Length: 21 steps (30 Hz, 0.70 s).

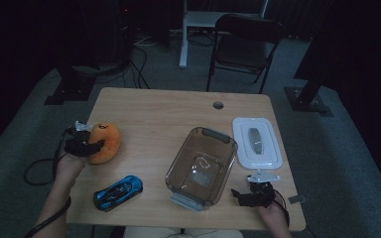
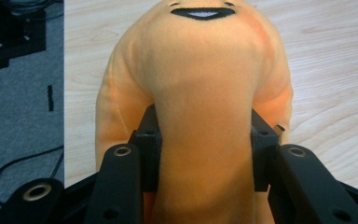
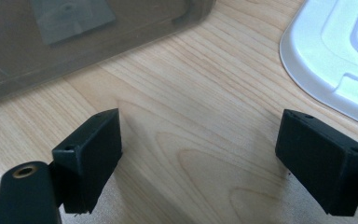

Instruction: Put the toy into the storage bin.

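Your left claw (image 1: pixel 90 146) is clamped on the orange plush toy (image 1: pixel 104 142) at the left edge of the desk (image 1: pixel 158 106); in the left gripper view both black pads press into the soft body (image 2: pixel 205 116), which bulges above the grip, its stitched smile pointing away from you. Whether the toy rests on the wood or hangs just clear of it cannot be told.

Your right claw (image 1: pixel 244 194) sits low at the desk's near right corner, jaws spread wide and holding nothing; in the right gripper view bare wood lies between the two pads (image 3: pixel 93 149).

Just in front of your left forearm lies a blue toy car (image 1: pixel 118 192), near the desk's front edge and apart from the plush. At the centre stands a clear brown storage bin (image 1: pixel 202 166), open-topped, well apart from the toy with bare desk between them. Its white lid (image 1: pixel 256 142) lies flat just to the right of the bin. The right claw is close beside the bin's near right corner and just below the lid.

Beyond the desk stand a dark folding chair (image 1: pixel 245 42) and a white frame leg on grey carpet.
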{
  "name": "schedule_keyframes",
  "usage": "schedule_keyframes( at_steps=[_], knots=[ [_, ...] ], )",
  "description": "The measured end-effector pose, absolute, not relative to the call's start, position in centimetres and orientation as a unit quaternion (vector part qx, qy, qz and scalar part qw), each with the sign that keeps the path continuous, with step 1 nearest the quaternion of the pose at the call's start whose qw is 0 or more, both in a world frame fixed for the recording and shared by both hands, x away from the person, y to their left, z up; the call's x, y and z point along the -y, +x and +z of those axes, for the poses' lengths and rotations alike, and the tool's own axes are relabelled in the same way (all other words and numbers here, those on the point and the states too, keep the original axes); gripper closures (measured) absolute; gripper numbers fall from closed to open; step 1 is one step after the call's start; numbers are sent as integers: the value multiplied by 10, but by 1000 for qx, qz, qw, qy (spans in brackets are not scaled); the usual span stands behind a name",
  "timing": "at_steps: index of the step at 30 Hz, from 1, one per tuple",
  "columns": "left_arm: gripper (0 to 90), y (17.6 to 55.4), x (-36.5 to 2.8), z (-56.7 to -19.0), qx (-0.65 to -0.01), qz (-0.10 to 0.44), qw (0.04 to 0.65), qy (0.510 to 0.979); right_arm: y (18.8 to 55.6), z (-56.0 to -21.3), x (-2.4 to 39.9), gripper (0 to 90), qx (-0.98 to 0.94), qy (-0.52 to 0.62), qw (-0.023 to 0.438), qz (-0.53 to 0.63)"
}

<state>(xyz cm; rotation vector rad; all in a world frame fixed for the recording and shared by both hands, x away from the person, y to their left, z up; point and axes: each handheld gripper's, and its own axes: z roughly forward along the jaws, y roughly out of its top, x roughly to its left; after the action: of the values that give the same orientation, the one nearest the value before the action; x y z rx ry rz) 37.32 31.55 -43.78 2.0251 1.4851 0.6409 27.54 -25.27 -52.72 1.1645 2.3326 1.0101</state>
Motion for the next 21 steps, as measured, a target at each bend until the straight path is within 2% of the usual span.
schedule_keyframes(
  at_steps=[21],
  knots=[
    [621,365,-267,-382,-470,229,311,793,275,-527,253,138,-821,411,172,356]
  ],
)
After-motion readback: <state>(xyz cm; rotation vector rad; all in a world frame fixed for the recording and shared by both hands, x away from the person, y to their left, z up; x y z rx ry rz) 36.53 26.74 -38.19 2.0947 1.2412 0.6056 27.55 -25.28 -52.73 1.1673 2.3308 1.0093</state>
